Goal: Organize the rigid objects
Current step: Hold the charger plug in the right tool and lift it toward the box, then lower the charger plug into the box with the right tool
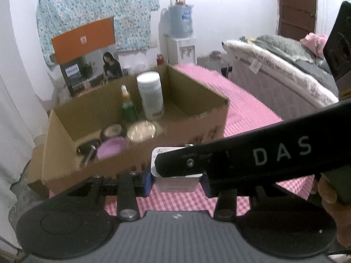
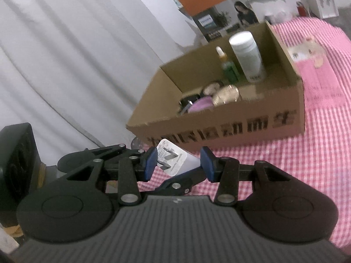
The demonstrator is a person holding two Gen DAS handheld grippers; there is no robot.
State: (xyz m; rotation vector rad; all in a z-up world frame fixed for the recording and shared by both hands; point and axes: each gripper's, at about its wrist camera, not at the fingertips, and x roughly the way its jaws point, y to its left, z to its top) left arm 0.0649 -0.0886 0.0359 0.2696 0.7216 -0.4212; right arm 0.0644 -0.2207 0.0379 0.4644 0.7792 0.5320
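Observation:
A small white box [image 1: 175, 184] with a printed label [image 2: 173, 160] hangs above the pink checked cloth [image 1: 245, 103]. My left gripper [image 1: 176, 182] is shut on it, blue pads on both sides. My right gripper [image 2: 178, 164] is shut on the same box, and one of its black fingers [image 1: 241, 155] crosses over the box top in the left wrist view. Just beyond stands an open cardboard box [image 1: 193, 135] [image 2: 219, 127]. It holds a white bottle [image 1: 150, 94], a green dropper bottle [image 1: 128, 105], round jars [image 1: 140, 130] and a purple lid [image 1: 111, 149].
An orange and grey product carton [image 1: 85, 48] stands behind the cardboard box. A water dispenser [image 1: 182, 43] is against the far wall. A bed with grey and white blankets [image 1: 274, 65] lies to the right. A white curtain [image 2: 65, 65] hangs on the left.

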